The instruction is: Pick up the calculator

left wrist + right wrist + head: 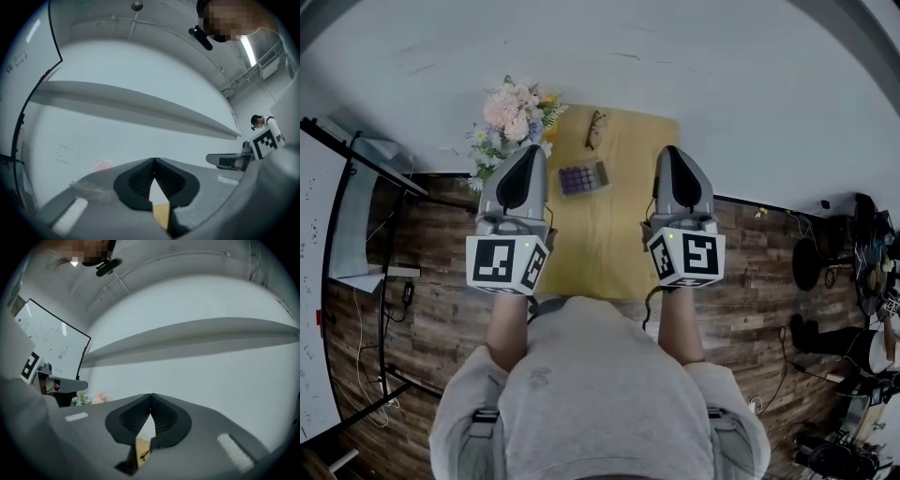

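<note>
A small grey calculator (584, 178) with purple keys lies on the yellow table (609, 244), toward its far half. My left gripper (528, 152) hovers just left of the calculator, shut and holding nothing. My right gripper (670, 152) hangs over the table's right side, level with the left one, shut and empty too. In the left gripper view the jaw tips (153, 160) meet, with a sliver of yellow table below. The right gripper view shows its jaws (150, 395) closed the same way, and the glasses (144, 454) peek through the gap beneath.
A pair of glasses (595, 128) lies at the table's far edge. A pink and white flower bouquet (512, 117) stands at the table's far left corner. A whiteboard (319, 281) stands at the left. Cables and gear (844, 375) clutter the wood floor at the right. A white wall lies ahead.
</note>
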